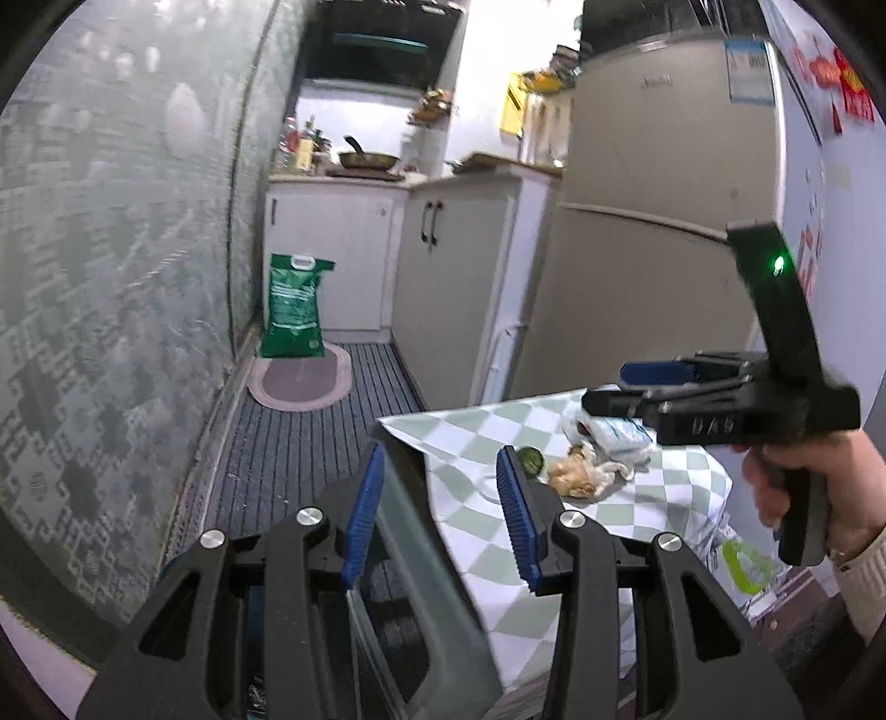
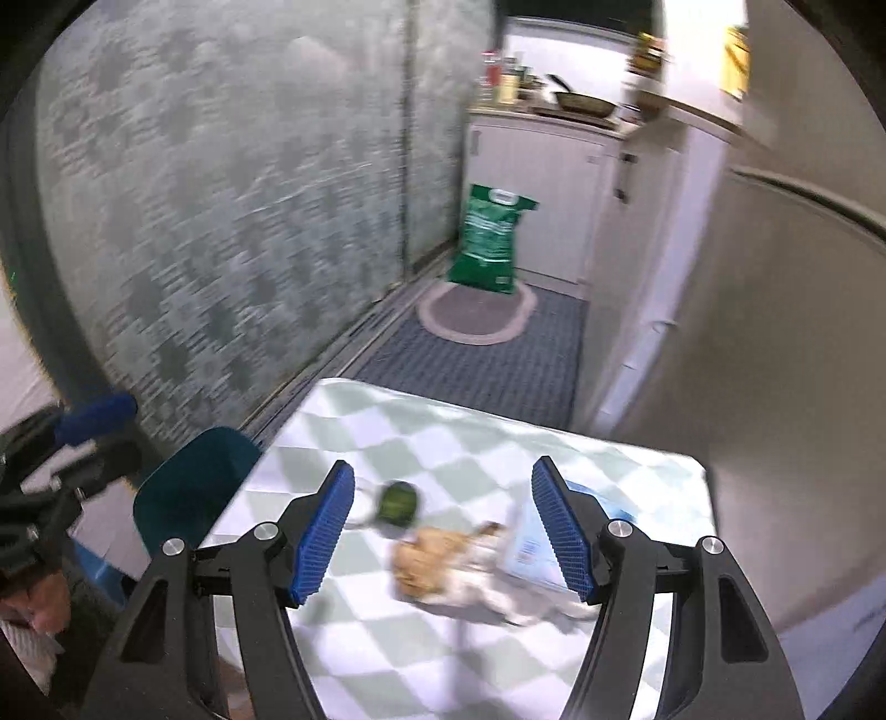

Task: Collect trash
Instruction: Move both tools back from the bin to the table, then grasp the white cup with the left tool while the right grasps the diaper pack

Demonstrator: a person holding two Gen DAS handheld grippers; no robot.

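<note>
Tongs spread wide above trash on desk.
Right tongs (image 2: 443, 531) hover empty over crumpled orange-white scrap (image 2: 443, 565), likely lining up a grasp; left tongs (image 1: 440, 509) wait wide, empty, beside. Green lid-like piece (image 2: 396, 501) and plastic package (image 2: 526, 548) lie near on checkered desk (image 2: 387, 421); narrow kitchen beyond.

Setting: narrow home kitchen. Evidence: white base cabinets (image 1: 332, 249) along the far wall, a frying pan (image 1: 368, 159) on the counter with bottles (image 1: 299, 145) beside it, a range hood (image 1: 382, 44) above, and a tall beige refrigerator (image 1: 653, 221) at right. A checked tablecloth (image 2: 443, 443) covers a small table; an oval mat (image 1: 302, 382) lies on striped flooring.
</note>
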